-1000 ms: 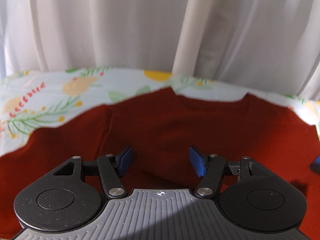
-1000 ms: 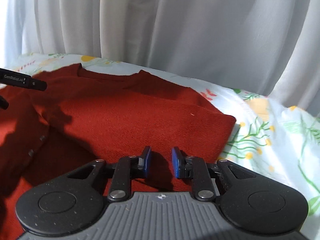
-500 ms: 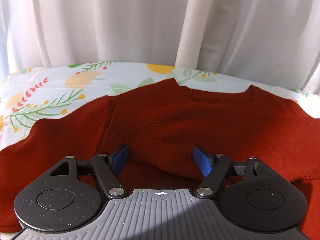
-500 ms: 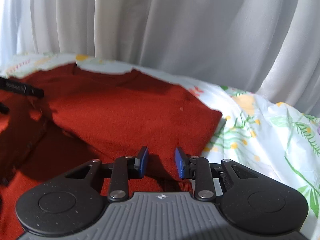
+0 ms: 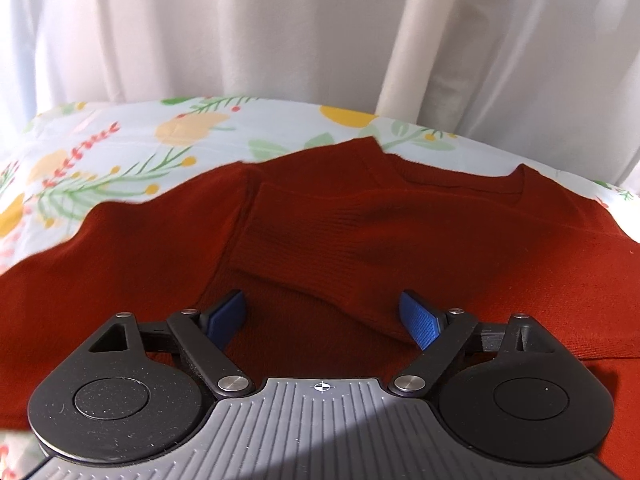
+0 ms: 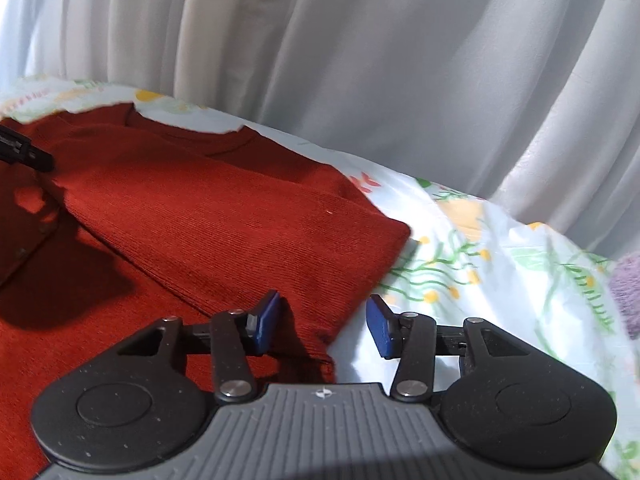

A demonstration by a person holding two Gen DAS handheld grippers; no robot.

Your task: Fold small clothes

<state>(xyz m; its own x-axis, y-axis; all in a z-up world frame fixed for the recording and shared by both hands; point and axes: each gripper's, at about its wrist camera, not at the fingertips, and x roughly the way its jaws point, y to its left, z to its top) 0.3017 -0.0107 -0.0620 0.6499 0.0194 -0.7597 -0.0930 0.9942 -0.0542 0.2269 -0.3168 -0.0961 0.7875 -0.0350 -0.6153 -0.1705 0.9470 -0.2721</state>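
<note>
A rust-red knit sweater lies on a floral sheet, neckline toward the curtain, with one sleeve folded across its body. My left gripper is open and empty, low over the folded sleeve's cuff. In the right wrist view the same sweater shows its folded right edge. My right gripper is open and empty, straddling that edge, one finger over the sweater and one over the sheet. The tip of the left gripper shows at the far left of that view.
A white curtain hangs close behind the bed. The floral sheet extends to the right of the sweater. A purple fuzzy item lies at the right edge.
The right gripper opened from nearly shut to wide and moved right to the sweater's edge. The left gripper opened a little wider and drew back slightly over the sleeve.
</note>
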